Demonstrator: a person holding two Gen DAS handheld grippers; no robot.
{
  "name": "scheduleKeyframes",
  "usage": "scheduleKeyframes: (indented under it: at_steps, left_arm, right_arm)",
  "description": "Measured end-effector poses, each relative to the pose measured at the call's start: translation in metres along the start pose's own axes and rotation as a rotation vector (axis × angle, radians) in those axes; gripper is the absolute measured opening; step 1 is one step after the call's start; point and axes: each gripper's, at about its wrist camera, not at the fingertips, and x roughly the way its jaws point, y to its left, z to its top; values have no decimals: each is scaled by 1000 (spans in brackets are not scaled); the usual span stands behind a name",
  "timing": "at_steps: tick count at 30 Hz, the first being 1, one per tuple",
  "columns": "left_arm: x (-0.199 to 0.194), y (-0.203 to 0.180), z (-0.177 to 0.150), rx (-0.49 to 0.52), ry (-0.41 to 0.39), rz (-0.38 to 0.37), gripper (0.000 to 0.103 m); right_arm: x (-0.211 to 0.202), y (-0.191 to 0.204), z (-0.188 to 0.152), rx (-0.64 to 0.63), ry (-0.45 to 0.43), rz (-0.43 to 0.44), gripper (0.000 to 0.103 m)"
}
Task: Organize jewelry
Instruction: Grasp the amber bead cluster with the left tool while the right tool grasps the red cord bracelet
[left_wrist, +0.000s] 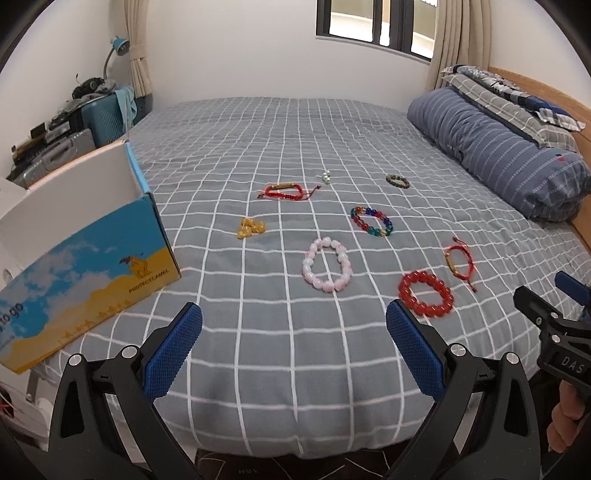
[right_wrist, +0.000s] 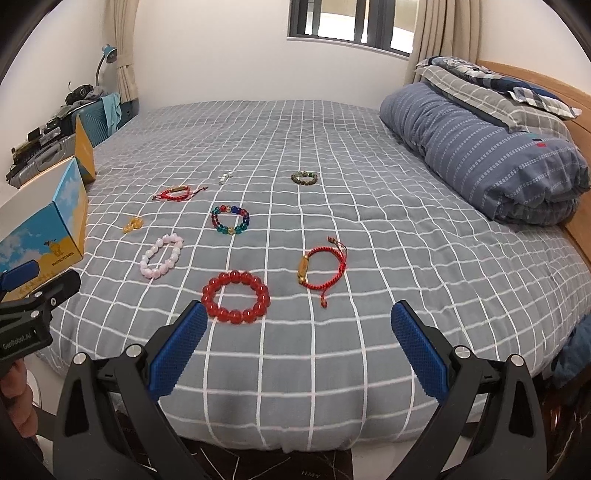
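Observation:
Several bracelets lie on the grey checked bed (left_wrist: 280, 354): a pink bead bracelet (left_wrist: 326, 270), a red bead bracelet (left_wrist: 425, 298) (right_wrist: 235, 297), a multicolour one (left_wrist: 371, 221) (right_wrist: 230, 220), two red cord bracelets (left_wrist: 286, 192) (left_wrist: 459, 263) (right_wrist: 320, 268), a dark green one (left_wrist: 398, 180), yellow beads (left_wrist: 250, 228) and a small pale piece (left_wrist: 325, 177). An open blue and yellow box (left_wrist: 88, 273) stands at the left. My left gripper (left_wrist: 294, 325) is open above the bed's near edge. My right gripper (right_wrist: 300, 317) is open too, its left finger just short of the red bead bracelet. Neither holds anything.
A rolled blue striped duvet (left_wrist: 495, 151) and pillows (left_wrist: 509, 96) lie along the right by the wooden headboard. Suitcases (left_wrist: 99, 118) and clutter with a blue lamp (left_wrist: 120, 46) stand at the far left. A window (left_wrist: 373, 22) is in the far wall.

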Motion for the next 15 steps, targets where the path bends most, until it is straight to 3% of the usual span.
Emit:
scheduleKeyframes:
  at_steps: [15]
  left_arm:
    - [92, 8, 78, 5, 77, 42, 97]
  right_arm:
    - [85, -18, 39, 8, 134, 6, 86]
